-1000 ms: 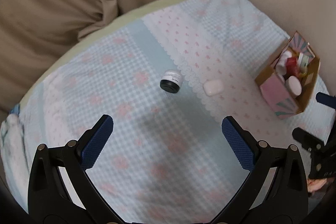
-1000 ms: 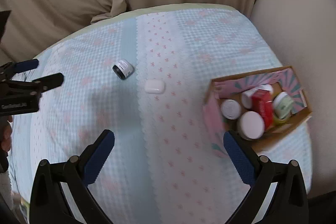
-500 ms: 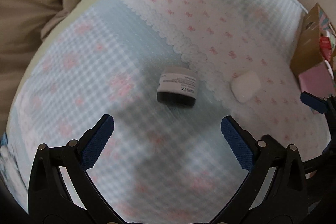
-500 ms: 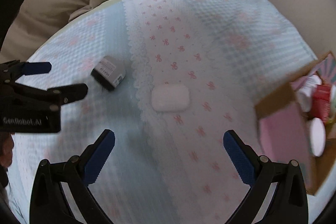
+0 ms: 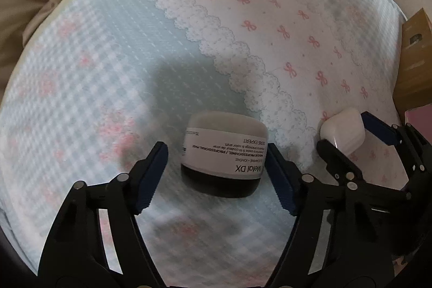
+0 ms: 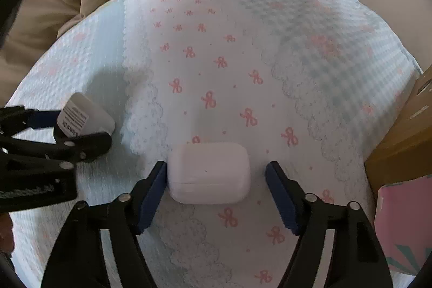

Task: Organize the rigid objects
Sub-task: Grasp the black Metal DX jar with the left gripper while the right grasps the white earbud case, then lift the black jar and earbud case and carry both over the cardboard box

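Already both claws stand released: left gripper (image 5: 216, 169) straddles the tipped white-labelled, dark-lidded jar (image 5: 222, 153), which may roll; right gripper (image 6: 216, 180) brackets the smooth white plastic case (image 6: 208, 172), which may slip.

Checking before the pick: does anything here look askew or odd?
Yes: the jar lies tipped on its side on the bedspread, label upside down, between the left hand-held gripper's open jaws. Nothing spilled.
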